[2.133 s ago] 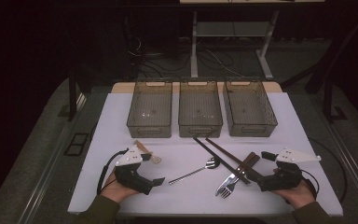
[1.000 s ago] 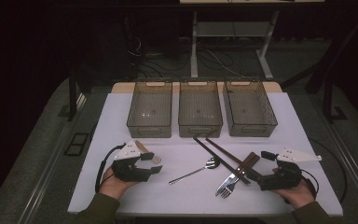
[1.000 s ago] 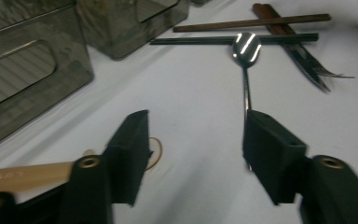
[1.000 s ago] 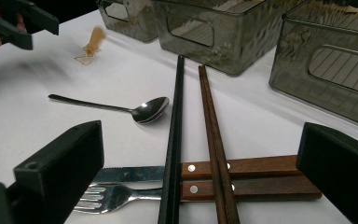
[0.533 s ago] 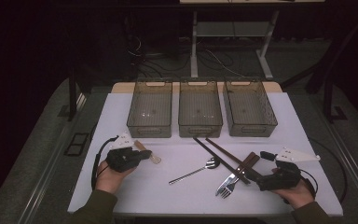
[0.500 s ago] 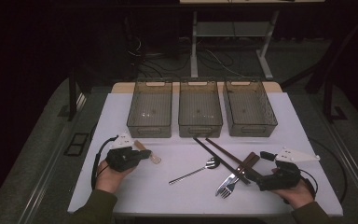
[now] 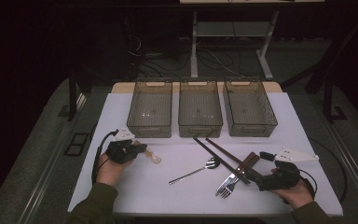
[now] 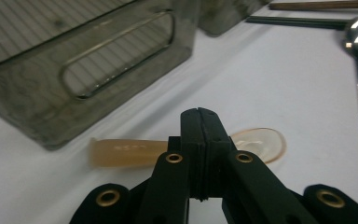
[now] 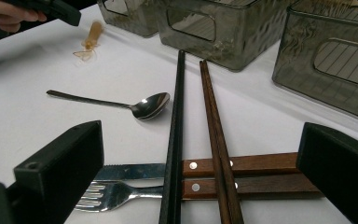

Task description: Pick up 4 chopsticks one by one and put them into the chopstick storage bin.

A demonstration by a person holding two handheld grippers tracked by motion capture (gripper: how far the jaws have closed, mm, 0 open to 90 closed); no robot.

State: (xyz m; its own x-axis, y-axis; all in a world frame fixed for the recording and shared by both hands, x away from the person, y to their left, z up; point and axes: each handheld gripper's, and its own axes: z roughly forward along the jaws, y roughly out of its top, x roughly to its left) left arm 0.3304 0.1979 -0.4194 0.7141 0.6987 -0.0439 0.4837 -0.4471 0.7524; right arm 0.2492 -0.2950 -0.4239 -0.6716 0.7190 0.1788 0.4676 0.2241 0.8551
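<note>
A translucent tan plastic spoon [image 7: 153, 157] [image 8: 121, 151] lies on the white table just in front of the left bin. My left gripper [image 7: 140, 148] [image 8: 199, 112] hovers over its neck, jaws pressed together with nothing seen between them. At the front right my right gripper [image 7: 257, 179] [image 9: 200, 140] stands open. Its jaws sit either side of the wooden handles of a knife [image 7: 240, 168] [image 9: 251, 164] and a fork [image 7: 225, 189] [image 9: 102, 193]. A black chopstick [image 7: 213, 154] [image 9: 177, 112] and a brown chopstick [image 7: 224, 152] [image 9: 210, 112] cross those handles. A metal spoon [image 7: 196, 171] [image 9: 151, 105] lies mid-table.
Three empty smoked-plastic bins stand in a row at the back: left [image 7: 149, 131], middle [image 7: 200, 131], right [image 7: 251, 130]. The table's front edge runs close under both hands. Dark floor, cables and a desk frame lie beyond the table.
My left gripper has moved away from the front edge and left toward the left bin, and its jaws have closed. The right gripper and the cutlery have kept still.
</note>
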